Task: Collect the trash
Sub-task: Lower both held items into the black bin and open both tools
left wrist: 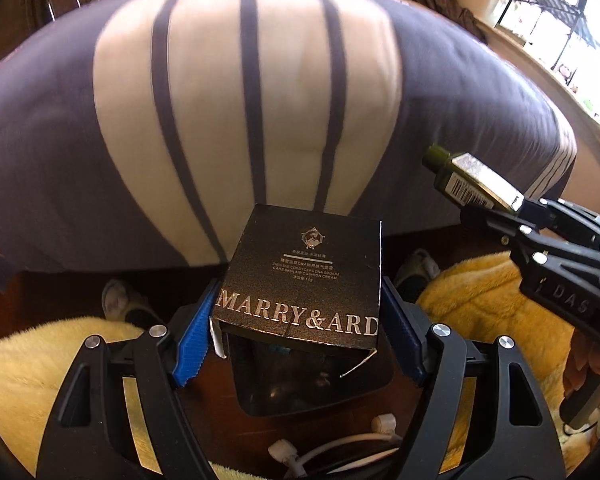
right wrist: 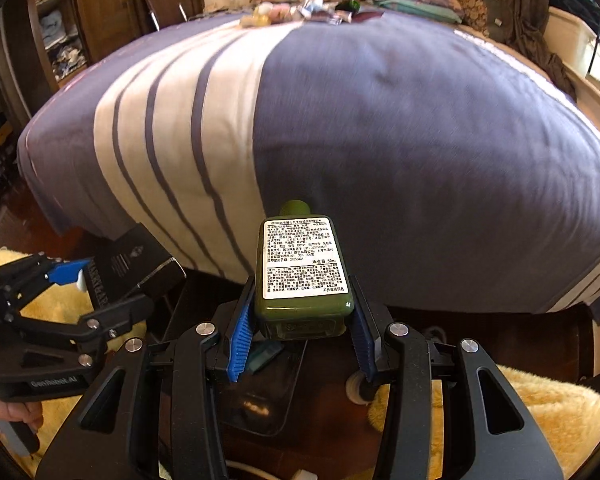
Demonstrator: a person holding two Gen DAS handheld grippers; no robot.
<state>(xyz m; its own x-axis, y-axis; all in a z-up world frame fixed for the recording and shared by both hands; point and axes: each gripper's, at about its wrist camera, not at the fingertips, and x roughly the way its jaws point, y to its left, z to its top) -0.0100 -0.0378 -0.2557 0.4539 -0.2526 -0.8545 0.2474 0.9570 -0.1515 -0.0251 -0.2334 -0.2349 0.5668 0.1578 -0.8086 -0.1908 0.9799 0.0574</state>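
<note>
Black "MARRY&ARD" box [left wrist: 300, 280], silver lettering; green bottle [right wrist: 302, 276], white label

Matt black cardboard box [left wrist: 300, 280] with shiny silver foil lettering. Glossy green plastic bottle [right wrist: 303, 276] bearing a smooth white paper label. Soft woven cloth on the purple-and-cream striped bedspread [right wrist: 340, 128]. Beside the bed, fluffy yellow pile rug [left wrist: 492, 300] over dark polished wooden floor [left wrist: 412, 240]. Ribbed blue rubber pads [right wrist: 240, 336] on matt black plastic tongs.

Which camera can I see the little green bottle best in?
The right wrist view. The green bottle sits in the middle, held in the right gripper, with its white label facing us. The left wrist view shows the bottle only small, at the side.
</note>
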